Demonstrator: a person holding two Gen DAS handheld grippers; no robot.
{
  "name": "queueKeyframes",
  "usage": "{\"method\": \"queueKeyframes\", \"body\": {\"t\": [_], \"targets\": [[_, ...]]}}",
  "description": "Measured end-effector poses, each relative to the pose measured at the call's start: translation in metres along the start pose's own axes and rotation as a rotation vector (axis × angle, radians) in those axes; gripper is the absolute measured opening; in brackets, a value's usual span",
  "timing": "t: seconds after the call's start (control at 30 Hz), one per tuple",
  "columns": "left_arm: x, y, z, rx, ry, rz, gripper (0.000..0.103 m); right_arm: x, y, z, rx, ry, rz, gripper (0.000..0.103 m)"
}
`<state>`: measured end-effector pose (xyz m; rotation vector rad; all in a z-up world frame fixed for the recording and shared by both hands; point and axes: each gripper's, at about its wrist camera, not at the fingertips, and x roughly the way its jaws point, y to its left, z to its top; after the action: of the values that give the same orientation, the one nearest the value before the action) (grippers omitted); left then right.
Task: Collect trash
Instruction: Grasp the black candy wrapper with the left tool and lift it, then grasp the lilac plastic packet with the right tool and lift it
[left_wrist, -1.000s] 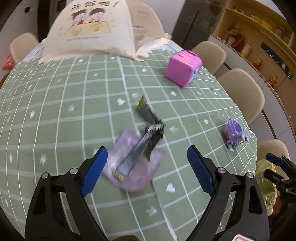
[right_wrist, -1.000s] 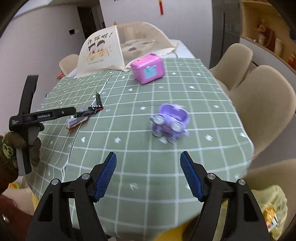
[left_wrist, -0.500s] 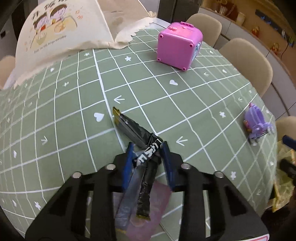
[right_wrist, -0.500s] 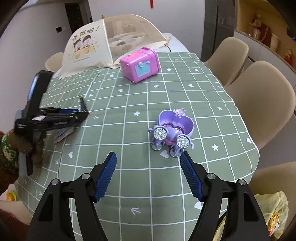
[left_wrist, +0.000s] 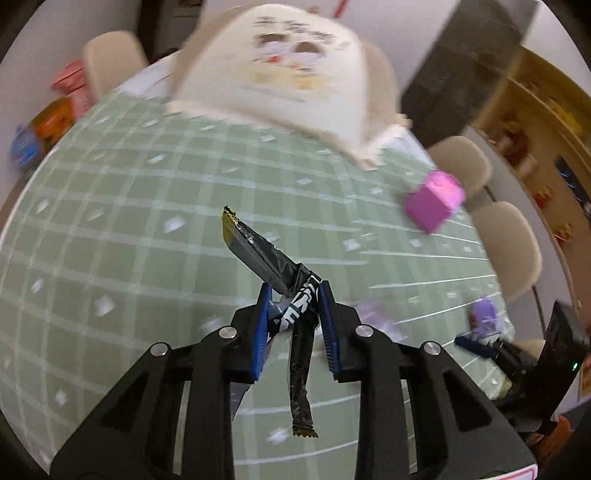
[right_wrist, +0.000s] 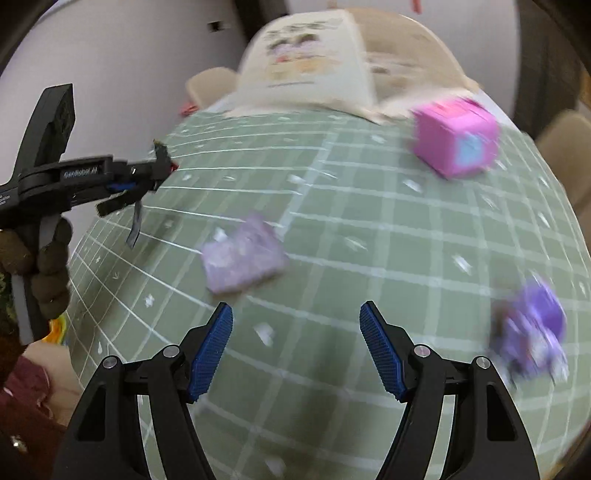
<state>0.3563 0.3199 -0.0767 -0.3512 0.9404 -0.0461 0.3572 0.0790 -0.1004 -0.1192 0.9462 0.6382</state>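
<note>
Two wrist views over a green checked tablecloth (right_wrist: 369, 229). In the lower centre of the left view, the left gripper (left_wrist: 295, 314) is closing its blue pads on dark snack wrappers (left_wrist: 269, 258); their loose ends hang clear of the cloth, apparently lifted for disposal. At the bottom of the right view, the right gripper (right_wrist: 295, 347) stands spread and empty, pointing toward a crumpled lilac wrapper (right_wrist: 243, 258) on the cloth at centre left, probably the next trash. Pink toy box (right_wrist: 454, 140) sits upper right, purple toy (right_wrist: 532, 332) at the right edge.

Right claw (right_wrist: 295, 347) jaws wide above tablecloth (right_wrist: 369, 240); lilac wrapper (right_wrist: 242, 256) ahead; left claw (right_wrist: 147, 177) grips dark wrappers (right_wrist: 135, 225)
</note>
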Motion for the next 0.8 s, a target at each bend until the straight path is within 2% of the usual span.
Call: {"method": "queueKeyframes", "body": {"t": [0.17, 0.3, 0.67, 0.8], "targets": [[0.001, 0.028, -0.021, -0.065, 0.051, 0.011, 0.025, 0.042, 0.016, 0.023, -0.048, 0.045, -0.020, 0.068], [0.001, 0.035, -0.027, -0.067, 0.055, 0.014, 0.025, 0.057, 0.012, 0.025, -0.001, 0.087, 0.004, 0.068], [0.019, 0.038, -0.012, -0.043, 0.068, -0.020, 0.025, 0.064, 0.024, 0.019, 0.004, 0.074, -0.081, 0.069], [0.026, 0.039, -0.009, -0.038, 0.078, -0.041, 0.025, 0.068, 0.036, 0.018, -0.067, 0.090, -0.146, 0.069]]}}
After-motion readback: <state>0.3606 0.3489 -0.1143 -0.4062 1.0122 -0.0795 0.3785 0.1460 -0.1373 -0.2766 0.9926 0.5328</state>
